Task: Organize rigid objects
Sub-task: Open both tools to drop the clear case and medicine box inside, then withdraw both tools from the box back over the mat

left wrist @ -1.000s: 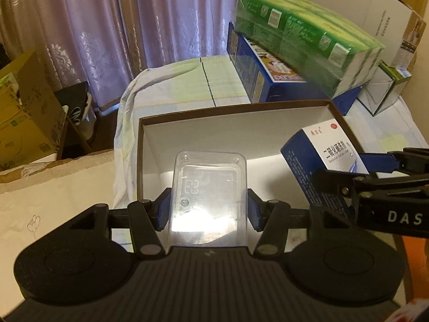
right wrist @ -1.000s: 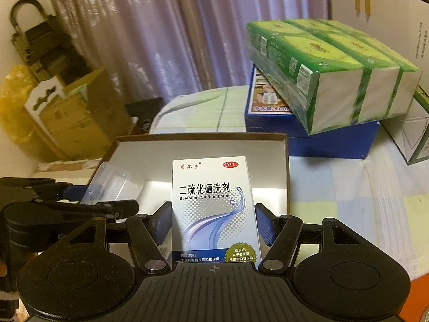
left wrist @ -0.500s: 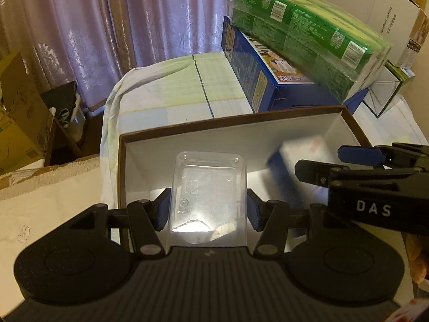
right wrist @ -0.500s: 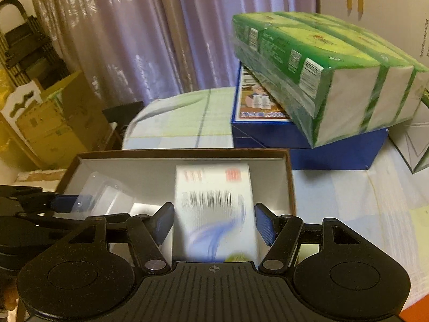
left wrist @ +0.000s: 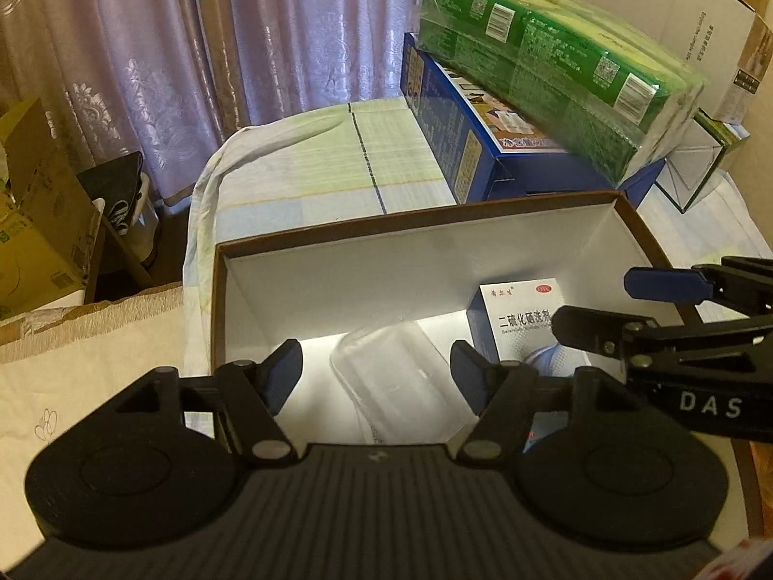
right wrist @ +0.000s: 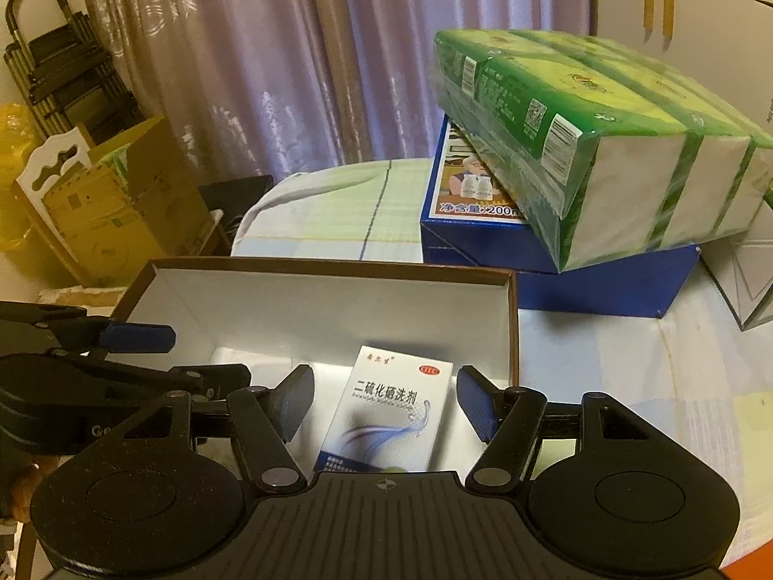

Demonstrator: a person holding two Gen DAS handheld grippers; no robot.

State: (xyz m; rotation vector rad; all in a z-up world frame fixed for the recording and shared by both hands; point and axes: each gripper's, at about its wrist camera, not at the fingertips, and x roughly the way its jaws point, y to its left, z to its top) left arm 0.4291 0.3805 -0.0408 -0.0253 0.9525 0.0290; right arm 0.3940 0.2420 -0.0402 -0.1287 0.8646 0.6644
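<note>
A brown-rimmed open box (left wrist: 415,222) with a white inside stands on the table; it also shows in the right wrist view (right wrist: 328,268). A clear plastic case (left wrist: 396,382) lies on the box floor, below my open left gripper (left wrist: 374,372). A white and blue medicine carton (right wrist: 386,411) lies flat in the box beside the case, below my open right gripper (right wrist: 384,401). The carton also shows in the left wrist view (left wrist: 519,319). Both grippers hover just above the box and hold nothing.
A blue box (right wrist: 555,266) with a green wrapped pack (right wrist: 604,145) on top stands behind the open box. White boxes (left wrist: 715,48) are at the far right. Cardboard boxes (right wrist: 111,203) and purple curtains (left wrist: 217,48) are at the left and back.
Both grippers opened. The clear case dropped from the left gripper and the carton from the right gripper; both now lie in the box.
</note>
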